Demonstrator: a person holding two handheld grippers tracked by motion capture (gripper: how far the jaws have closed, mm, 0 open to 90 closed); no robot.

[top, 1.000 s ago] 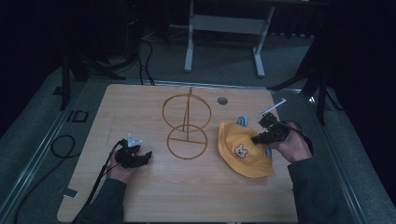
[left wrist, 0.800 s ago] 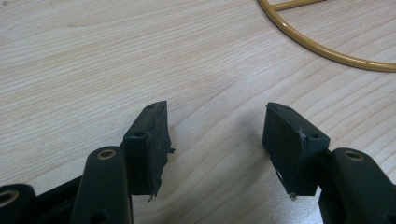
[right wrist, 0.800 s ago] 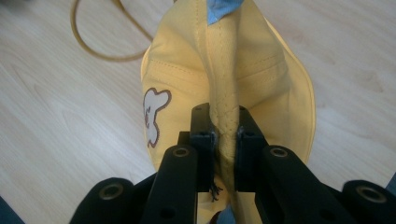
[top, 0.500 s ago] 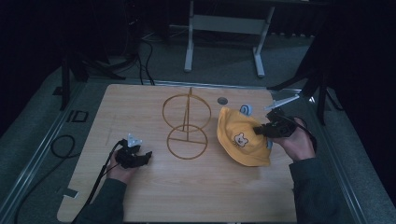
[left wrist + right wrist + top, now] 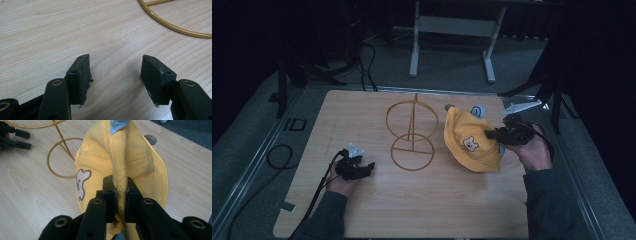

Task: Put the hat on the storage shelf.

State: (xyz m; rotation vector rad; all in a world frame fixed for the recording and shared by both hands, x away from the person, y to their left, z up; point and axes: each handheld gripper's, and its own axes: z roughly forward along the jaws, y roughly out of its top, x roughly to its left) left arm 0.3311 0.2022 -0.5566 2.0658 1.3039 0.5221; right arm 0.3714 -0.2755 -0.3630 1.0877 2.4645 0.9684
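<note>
The right gripper was squeezed tight on a fold of the yellow hat. The hat had a little bear face on it. It hung lifted off the wooden table on its right side, just beside the gold wire stand. A bit of blue cloth showed at the far end of the hat.

The left gripper rested low on the table, near the bottom ring of the stand. Its jaws stood wide apart with nothing between them.

It looked like the hat was meant to go on the stand, but that was only a guess. A few things could go wrong. The gripper held only a thin pinch of cloth, so the hat could slip out if it swung fast. The floppy brim could also catch on the top ring and tip the light stand over. The left gripper was not holding the stand, so nothing would stop it from sliding.
</note>
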